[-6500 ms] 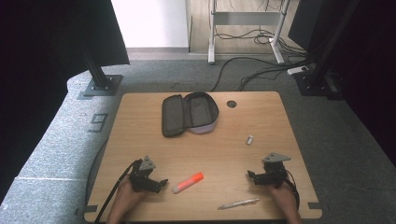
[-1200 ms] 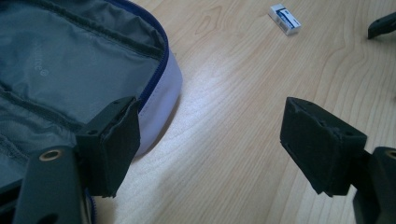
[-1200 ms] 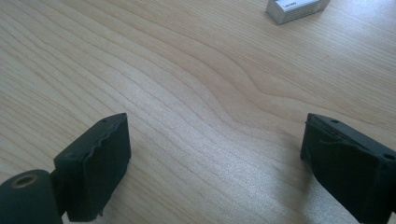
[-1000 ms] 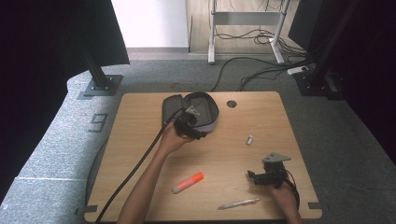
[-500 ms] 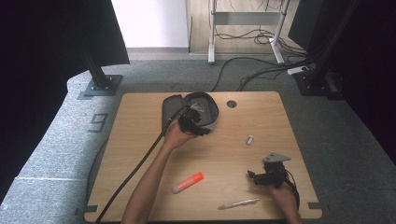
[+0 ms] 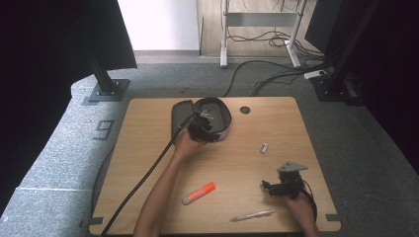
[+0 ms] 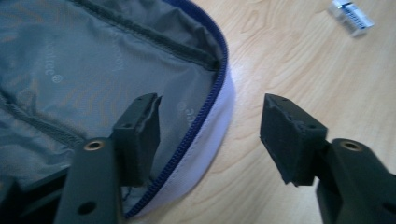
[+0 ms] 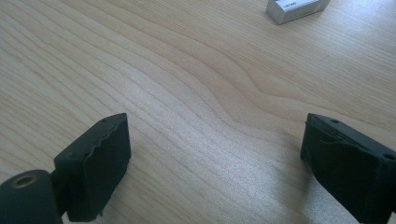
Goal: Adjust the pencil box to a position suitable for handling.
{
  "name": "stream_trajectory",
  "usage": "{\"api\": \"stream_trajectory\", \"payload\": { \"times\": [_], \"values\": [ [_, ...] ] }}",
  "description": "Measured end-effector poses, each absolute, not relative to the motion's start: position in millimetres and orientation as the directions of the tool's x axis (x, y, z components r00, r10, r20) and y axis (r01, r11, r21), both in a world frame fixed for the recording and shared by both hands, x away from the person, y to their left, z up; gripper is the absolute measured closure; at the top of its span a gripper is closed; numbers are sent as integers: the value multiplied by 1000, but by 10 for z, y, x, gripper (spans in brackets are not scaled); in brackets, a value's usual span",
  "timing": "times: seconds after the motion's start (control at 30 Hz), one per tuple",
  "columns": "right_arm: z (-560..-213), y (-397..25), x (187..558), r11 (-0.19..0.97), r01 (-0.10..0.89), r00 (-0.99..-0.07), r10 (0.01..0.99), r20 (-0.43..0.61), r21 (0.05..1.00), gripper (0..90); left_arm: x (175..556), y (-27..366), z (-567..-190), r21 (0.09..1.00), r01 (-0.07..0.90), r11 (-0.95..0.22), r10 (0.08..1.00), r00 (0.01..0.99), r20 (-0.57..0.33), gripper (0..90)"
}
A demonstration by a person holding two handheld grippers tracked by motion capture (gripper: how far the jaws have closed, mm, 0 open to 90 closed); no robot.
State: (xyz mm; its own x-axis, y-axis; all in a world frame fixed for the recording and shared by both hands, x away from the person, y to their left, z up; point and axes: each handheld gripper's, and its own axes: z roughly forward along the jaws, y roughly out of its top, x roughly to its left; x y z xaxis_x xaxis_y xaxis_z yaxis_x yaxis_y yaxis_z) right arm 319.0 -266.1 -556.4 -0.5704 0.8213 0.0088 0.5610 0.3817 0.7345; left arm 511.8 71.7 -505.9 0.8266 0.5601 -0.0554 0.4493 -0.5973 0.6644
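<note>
pencil case [image 7: 93,70] cut off at frame edge; eraser [image 8: 299,8] cropped at top

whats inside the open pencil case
Grey lining shows inside the pencil case, with one of the left gripper fingers over its rim; that gripper hides part of the inside.

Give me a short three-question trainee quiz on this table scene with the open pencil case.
1. True or false: the left tongs straddle the zip rim of the open grey fabric pencil case.
2. Which lies nearest the right tongs on the wooden table: A the orange highlighter marker, B the silver pen, C the small white eraser?
3. Fill in: the right tongs stand ___.

Key: 1 true; 2 B; 3 open.
</note>
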Motion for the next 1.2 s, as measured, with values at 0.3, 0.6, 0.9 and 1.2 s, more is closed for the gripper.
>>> {"api": "stream_trajectory", "payload": {
  "times": [0.3, 0.6, 0.9, 1.2],
  "values": [
    [-5564, -2661, 3191, 381, 561, -570, 821, 9, 735, 81, 5089, 656, -5161, 655, 455, -604, 585, 811, -25, 646],
    [-5563, -2660, 3188, 379, 564, -568, 823, 11, 734, 81, 5041, 656, -5150, 664, 438, -606, 563, 826, -31, 832],
    [-5563, -2660, 3188, 379, 564, -568, 823, 12, 733, 81, 5001, 719, -5156, 676, 447, -586, 554, 830, -68, 860],
    [-5563, -2659, 3188, 379, 565, -568, 823, 12, 733, 81, 4870, 759, -5169, 685, 442, -579, 536, 840, -89, 859]
  ]
}}
